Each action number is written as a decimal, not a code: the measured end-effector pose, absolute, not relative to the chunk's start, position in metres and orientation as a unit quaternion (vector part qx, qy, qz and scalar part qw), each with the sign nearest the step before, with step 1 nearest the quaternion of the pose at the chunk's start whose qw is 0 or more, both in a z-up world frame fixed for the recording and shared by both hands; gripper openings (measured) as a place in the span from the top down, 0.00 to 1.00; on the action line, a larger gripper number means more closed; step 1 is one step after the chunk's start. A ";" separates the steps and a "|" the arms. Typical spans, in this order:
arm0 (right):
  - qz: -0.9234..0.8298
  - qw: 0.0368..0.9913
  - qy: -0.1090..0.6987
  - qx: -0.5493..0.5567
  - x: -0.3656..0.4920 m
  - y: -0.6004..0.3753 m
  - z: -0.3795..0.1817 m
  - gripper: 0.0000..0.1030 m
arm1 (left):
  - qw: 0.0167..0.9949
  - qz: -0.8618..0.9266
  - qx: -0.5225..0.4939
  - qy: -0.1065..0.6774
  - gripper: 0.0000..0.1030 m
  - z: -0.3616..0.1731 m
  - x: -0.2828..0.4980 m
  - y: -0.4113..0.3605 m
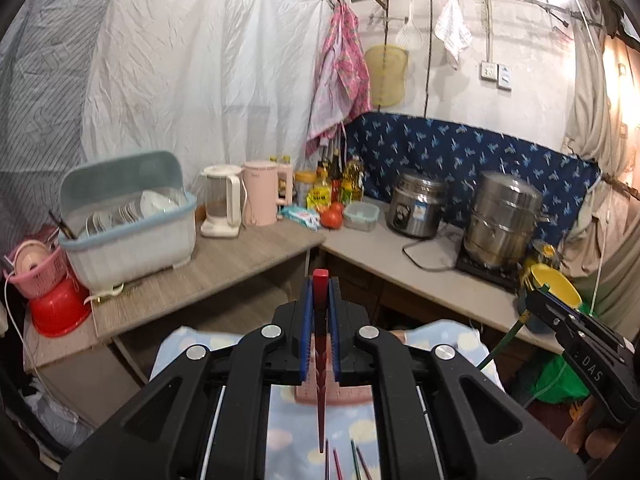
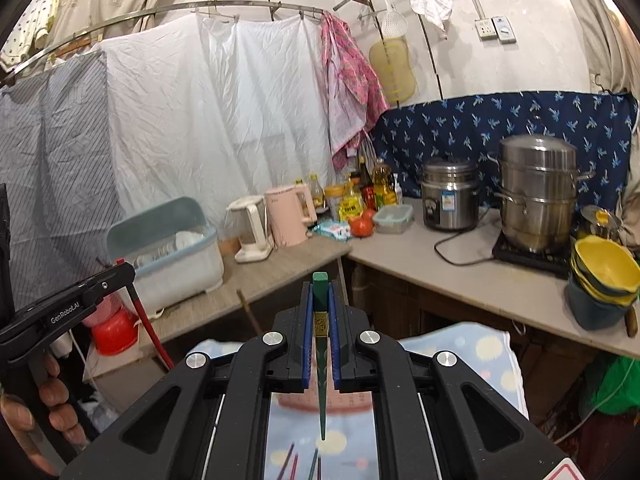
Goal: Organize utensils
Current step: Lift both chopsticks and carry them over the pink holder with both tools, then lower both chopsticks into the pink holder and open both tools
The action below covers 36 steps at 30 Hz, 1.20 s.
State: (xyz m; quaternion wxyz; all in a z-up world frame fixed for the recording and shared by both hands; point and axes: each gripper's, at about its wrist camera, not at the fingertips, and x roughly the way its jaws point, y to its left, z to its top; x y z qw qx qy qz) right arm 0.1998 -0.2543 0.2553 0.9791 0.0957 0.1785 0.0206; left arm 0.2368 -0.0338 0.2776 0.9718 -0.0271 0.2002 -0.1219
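Note:
My left gripper (image 1: 320,280) is shut on a red chopstick (image 1: 321,360) that hangs point down between the blue pads. My right gripper (image 2: 320,286) is shut on a green chopstick (image 2: 321,360), also point down. Both are held above a blue dotted cloth (image 1: 280,440), which also shows in the right wrist view (image 2: 460,356). Several coloured chopsticks (image 1: 344,462) lie on the cloth, also seen in the right wrist view (image 2: 300,464). A pink holder (image 1: 352,394) sits below the fingers, mostly hidden. The right gripper shows in the left wrist view (image 1: 536,300), the left gripper in the right wrist view (image 2: 124,272).
An L-shaped counter (image 1: 240,256) holds a dish rack box (image 1: 128,224), kettles (image 1: 260,196), bottles, a rice cooker (image 1: 416,208) and a steel steamer pot (image 1: 504,224). Yellow bowls (image 2: 604,276) stand at the right. A red basin (image 1: 60,312) and pink basket (image 1: 36,272) are at the left.

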 end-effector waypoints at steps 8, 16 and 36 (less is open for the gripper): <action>0.010 0.984 0.152 0.093 0.273 -0.246 0.270 0.93 | 0.981 -0.111 -0.039 0.156 0.93 0.300 0.301 -0.045; 0.012 0.979 0.179 0.097 0.328 -0.240 0.225 0.93 | 0.978 -0.107 -0.045 0.174 0.93 0.253 0.355 -0.058; -0.011 0.961 0.255 0.103 0.329 -0.249 0.136 0.86 | 0.960 -0.090 -0.058 0.259 0.92 0.160 0.371 -0.035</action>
